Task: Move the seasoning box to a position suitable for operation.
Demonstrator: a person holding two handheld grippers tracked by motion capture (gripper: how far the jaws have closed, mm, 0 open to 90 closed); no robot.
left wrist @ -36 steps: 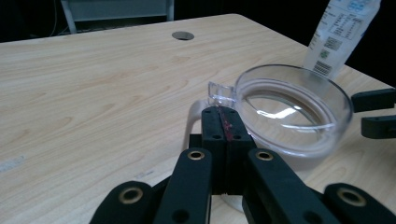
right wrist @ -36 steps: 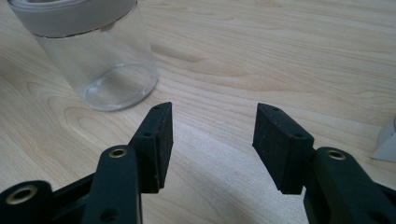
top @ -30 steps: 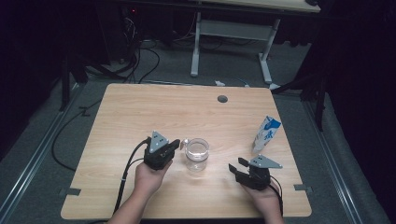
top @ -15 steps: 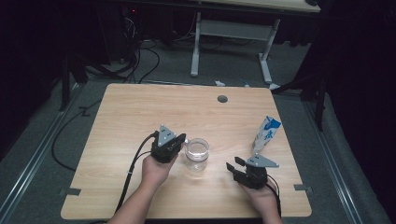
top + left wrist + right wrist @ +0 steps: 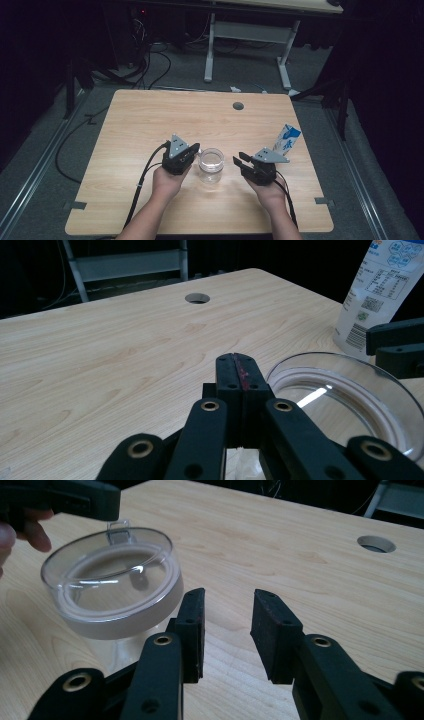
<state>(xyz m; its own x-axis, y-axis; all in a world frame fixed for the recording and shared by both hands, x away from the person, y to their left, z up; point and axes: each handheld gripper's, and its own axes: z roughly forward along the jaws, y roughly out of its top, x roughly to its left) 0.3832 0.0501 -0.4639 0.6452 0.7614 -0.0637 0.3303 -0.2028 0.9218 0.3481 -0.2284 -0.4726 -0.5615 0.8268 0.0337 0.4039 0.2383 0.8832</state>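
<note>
A clear round jar point(image 5: 210, 164) with a transparent lid stands at the table's front middle; it is also seen close up point(image 5: 345, 395) point(image 5: 112, 580). My left gripper point(image 5: 196, 148) is shut with nothing in it point(image 5: 235, 362), its tip right beside the jar's left rim; whether it touches is unclear. My right gripper point(image 5: 239, 159) hovers just right of the jar. Its jaws point(image 5: 227, 605) are apart with only bare table between them, and they have just been closing. A white and blue pouch point(image 5: 287, 139) stands upright behind the right gripper.
The wooden table point(image 5: 150, 125) has a round cable hole point(image 5: 238, 106) near its far edge. Cables trail off the left front edge onto the floor. A desk frame point(image 5: 250, 35) stands beyond the table.
My right gripper has moved left and away from the front edge, towards the jar, and its jaws have narrowed. The left gripper has barely shifted.
</note>
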